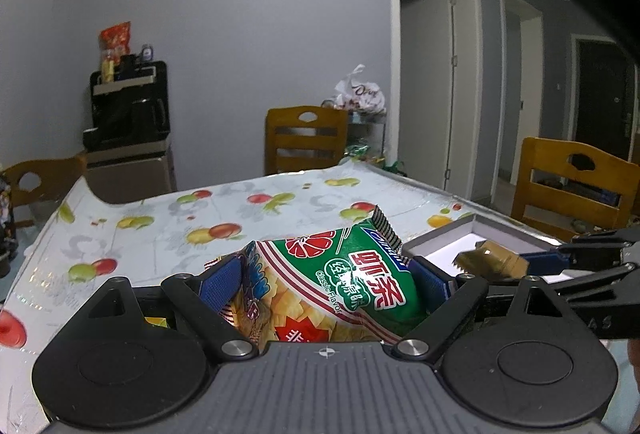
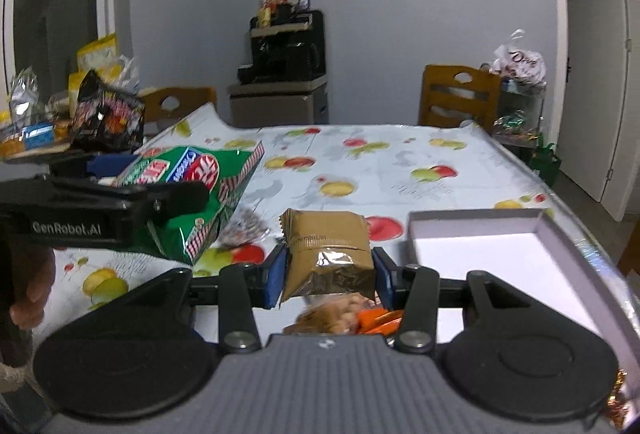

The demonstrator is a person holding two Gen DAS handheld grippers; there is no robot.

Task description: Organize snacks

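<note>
Fruit-print tablecloth (image 2: pixel 400 162) below, left gripper (image 1: pixel 326 282) clamping green snack bag (image 1: pixel 360 274) at frame centre, right gripper (image 2: pixel 328 274) clamping brown packet (image 2: pixel 326 250) beside white box (image 2: pixel 480 258) at lower right.

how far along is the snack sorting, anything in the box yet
Nothing shows in the visible part of the white box yet. In hand: the left gripper clamps a green snack bag, the right gripper a brown packet, both lifted. Left: placing both, plus the loose packet below.
</note>
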